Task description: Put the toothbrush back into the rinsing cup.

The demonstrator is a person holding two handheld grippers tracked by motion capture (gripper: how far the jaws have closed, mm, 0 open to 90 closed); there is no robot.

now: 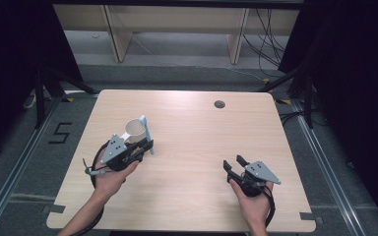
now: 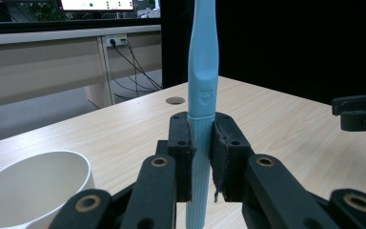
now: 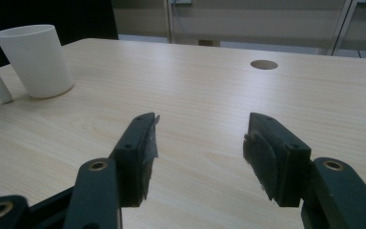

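A light blue toothbrush [image 2: 202,71] stands upright, clamped by its ribbed lower handle in my left gripper [image 2: 201,143], which is shut on it. In the high view the toothbrush [image 1: 146,130] rises just right of a white mug [image 1: 135,130] on the left half of the table, with my left gripper [image 1: 150,146] right in front of the mug. The mug [image 2: 38,186] is empty as far as its inside shows. My right gripper [image 1: 234,164] rests low at the front right, open, nothing between its jaws [image 3: 200,143]. The mug [image 3: 35,59] sits far off to its left.
The light wood table [image 1: 192,147] has a round cable hole [image 1: 219,104] near its far edge. Bare tabletop lies between the two grippers. Dark curtains flank the table, and wooden furniture legs and cables stand on the floor beyond.
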